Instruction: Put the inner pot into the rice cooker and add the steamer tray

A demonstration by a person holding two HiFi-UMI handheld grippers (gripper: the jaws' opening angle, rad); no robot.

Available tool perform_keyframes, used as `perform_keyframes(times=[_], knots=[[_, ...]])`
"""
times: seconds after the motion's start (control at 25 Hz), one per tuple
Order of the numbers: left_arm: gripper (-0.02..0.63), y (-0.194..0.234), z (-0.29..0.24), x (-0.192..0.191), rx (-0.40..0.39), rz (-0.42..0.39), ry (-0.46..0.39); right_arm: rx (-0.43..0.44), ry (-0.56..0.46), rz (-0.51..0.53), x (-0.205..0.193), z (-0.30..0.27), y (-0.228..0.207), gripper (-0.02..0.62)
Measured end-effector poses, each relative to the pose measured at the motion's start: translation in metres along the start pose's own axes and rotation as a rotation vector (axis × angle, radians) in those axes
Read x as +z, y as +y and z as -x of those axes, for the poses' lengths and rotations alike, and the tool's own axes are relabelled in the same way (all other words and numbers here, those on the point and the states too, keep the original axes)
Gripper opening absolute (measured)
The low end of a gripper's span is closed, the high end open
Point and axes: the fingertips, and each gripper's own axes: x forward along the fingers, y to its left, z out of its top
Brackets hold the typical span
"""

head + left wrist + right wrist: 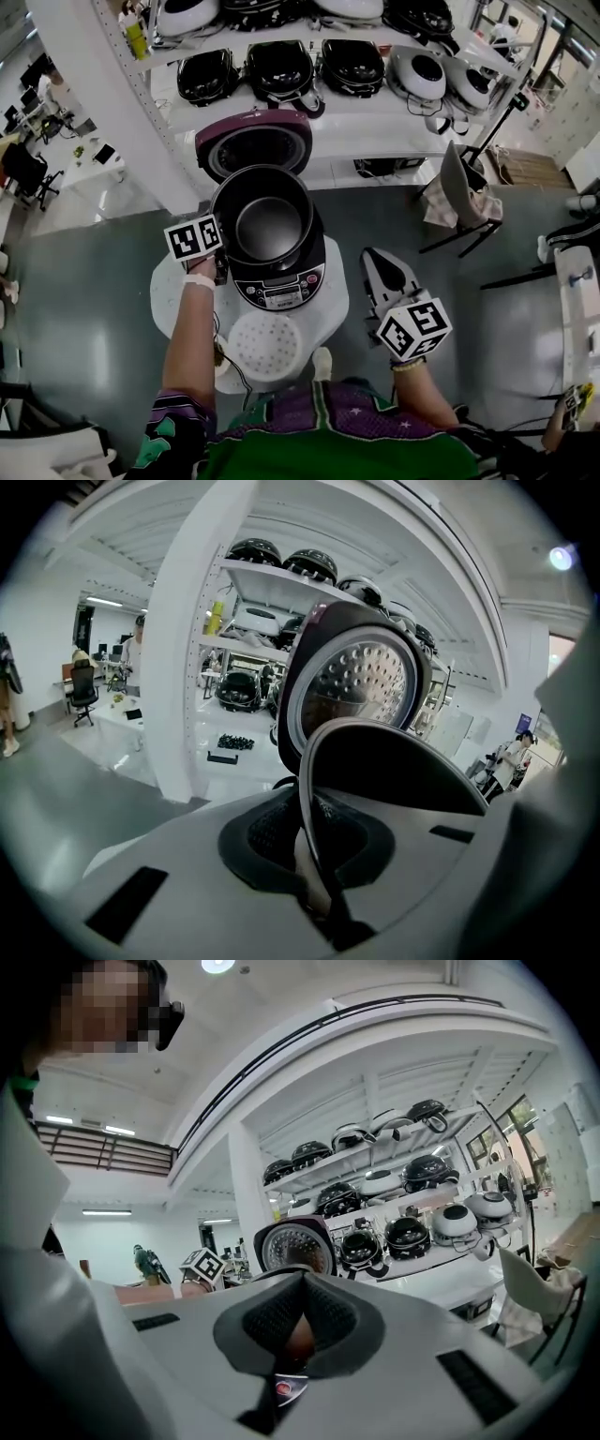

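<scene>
Head view: left gripper jaws clamped on inner pot; right gripper jaws together.

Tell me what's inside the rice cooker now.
The inner pot, empty, with the left gripper shut on its rim. The pot covers the well of the rice cooker, so whether it is fully seated cannot be told. The steamer tray lies outside on the table.

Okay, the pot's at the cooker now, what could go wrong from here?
1. The left gripper pinches only the thin rim of the inner pot, on one side. The pot may tilt or slip against the rice cooker.
2. The steamer tray lies near the front edge of the small table. A careless reach by the shut, empty right gripper could knock it off.
</scene>
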Motion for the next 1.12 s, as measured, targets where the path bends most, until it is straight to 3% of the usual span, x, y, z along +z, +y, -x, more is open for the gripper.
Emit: perform_keyframes(times=[0.68, 0.92, 1.12], knots=[[0.031, 0.002, -0.046, -0.056, 0.022, -0.014, 0.126, -0.014, 0.045, -0.009, -0.017, 0.0, -0.02, 0.006], [0.034, 0.002, -0.058, -0.059, 0.055, -0.104, 0.145, -0.005, 0.056, -0.004, -0.02, -0.002, -0.017, 0.006], [0.034, 0.004, -0.063, -0.066, 0.075, -0.118, 0.175, -0.011, 0.061, -0.006, -0.021, 0.001, -0.016, 0.006]])
